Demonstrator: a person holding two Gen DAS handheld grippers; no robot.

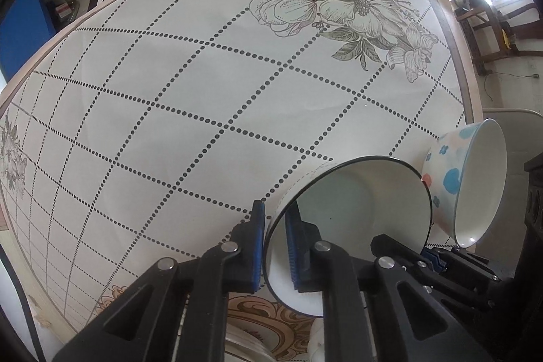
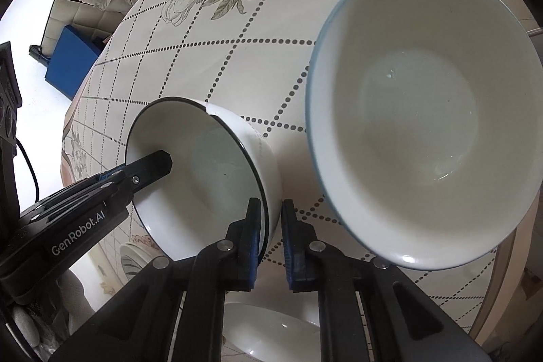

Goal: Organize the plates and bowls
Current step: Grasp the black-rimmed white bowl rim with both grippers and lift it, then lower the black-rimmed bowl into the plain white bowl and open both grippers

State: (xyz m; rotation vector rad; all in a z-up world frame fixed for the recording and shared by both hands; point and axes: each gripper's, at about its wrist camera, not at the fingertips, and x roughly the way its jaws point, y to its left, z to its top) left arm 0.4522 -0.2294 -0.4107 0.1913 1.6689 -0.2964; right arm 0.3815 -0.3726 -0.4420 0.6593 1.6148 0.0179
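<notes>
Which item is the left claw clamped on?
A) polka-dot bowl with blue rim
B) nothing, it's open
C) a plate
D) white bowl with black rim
D: the left claw straddles the wall of the black-rimmed bowl, one finger inside, one outside.

Black claw (image 2: pixel 271 240) arms, blue ribbed pads (image 2: pixel 254 246), silver screws, "GenRobot.AI" lettering

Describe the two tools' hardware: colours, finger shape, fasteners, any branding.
Both tools match. The left tool and right tool have matte black, angular scissor-style link arms with cut-out slots and silver round pivot pins. Flat black fingers carry ribbed blue pads. White "GenRobot.AI" lettering marks the left tool's body. No cables on the tools, no sleeves visible.
</notes>
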